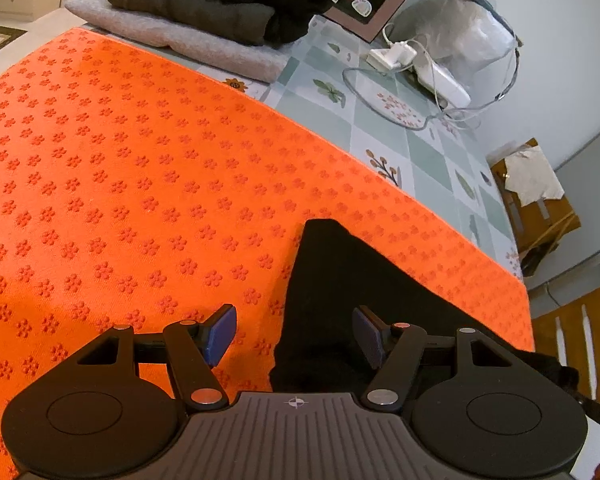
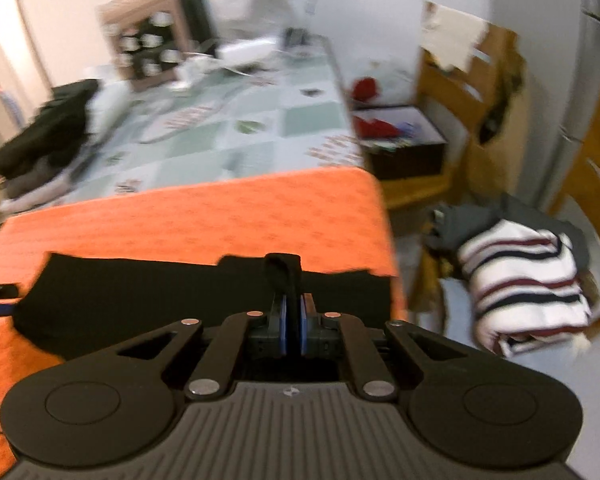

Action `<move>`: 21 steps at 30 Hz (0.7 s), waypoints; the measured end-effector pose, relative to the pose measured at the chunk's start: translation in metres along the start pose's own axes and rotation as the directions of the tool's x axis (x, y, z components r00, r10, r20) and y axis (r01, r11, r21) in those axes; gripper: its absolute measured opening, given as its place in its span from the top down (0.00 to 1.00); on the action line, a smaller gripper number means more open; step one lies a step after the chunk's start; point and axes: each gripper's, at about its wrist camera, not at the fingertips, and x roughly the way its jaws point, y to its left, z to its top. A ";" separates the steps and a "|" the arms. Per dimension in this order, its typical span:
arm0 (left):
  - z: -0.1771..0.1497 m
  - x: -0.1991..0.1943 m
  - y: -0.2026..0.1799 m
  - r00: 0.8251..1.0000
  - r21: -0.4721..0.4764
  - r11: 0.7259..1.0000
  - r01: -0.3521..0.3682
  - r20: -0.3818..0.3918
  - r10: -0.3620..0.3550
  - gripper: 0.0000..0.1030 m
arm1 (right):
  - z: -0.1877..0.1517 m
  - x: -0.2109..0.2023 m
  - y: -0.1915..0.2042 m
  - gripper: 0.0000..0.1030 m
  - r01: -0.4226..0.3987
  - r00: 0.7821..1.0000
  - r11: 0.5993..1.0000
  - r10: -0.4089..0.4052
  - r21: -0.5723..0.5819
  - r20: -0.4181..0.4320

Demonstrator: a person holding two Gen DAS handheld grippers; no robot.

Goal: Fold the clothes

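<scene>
Gripping: the right gripper (image 2: 293, 322) is clenched on a raised fold of the black garment (image 2: 180, 300), its blue pads pressed nearly together with dark cloth pinched between them and poking up just past the fingertips.
Left gripper: the left gripper (image 1: 294, 334) is released, its blue pads (image 1: 220, 334) spread wide apart with nothing between them; it hovers above the cloth.
Garment from the left gripper: a black garment (image 1: 340, 300) lies flat under and ahead of the right-hand finger, one corner pointing away from the gripper.
Garment from the right gripper: it spreads as a dark band across the near part of the orange mat (image 2: 200, 216), mostly to the gripper's left and straight ahead.
Mat: the orange mat (image 1: 120, 180), patterned with small flowers, lies beneath both grippers.
Beyond the mat: a tiled tablecloth (image 1: 380, 128), with folded dark clothes (image 1: 204, 4) far ahead of the left gripper.
Right of the right gripper: a striped folded garment (image 2: 528, 288) off the table; this view is blurred.
</scene>
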 end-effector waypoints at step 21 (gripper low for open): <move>-0.010 -0.001 -0.031 0.998 0.075 0.997 0.022 0.052 -0.026 0.79 | 0.005 -0.020 0.022 0.43 -0.053 0.998 0.999 0.053 0.005 0.035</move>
